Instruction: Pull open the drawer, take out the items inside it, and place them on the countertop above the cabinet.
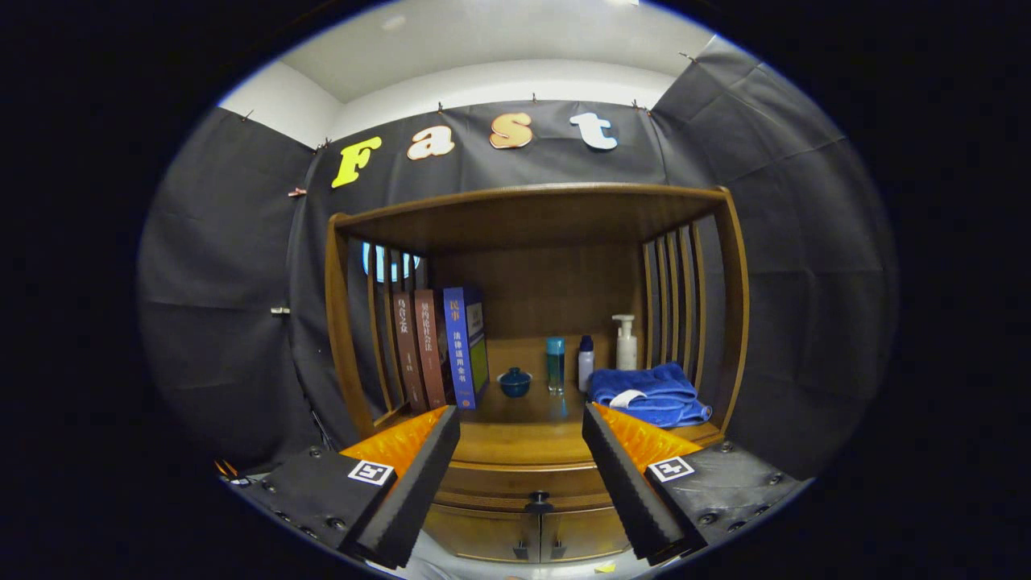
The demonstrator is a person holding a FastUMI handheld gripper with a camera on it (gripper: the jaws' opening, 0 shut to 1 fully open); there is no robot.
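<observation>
The drawer [527, 481] was a wooden one, fully closed, with a small dark knob [539, 502] in the middle. It sat right under the countertop [523, 443], above the cabinet [515, 536] doors.

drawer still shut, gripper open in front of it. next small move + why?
Probably ease forward and down to bring the open gripper around the small dark round knob on the closed wooden drawer front. The fingers stand wide apart, holding nothing, and the knob sits between them but still ahead.
</observation>
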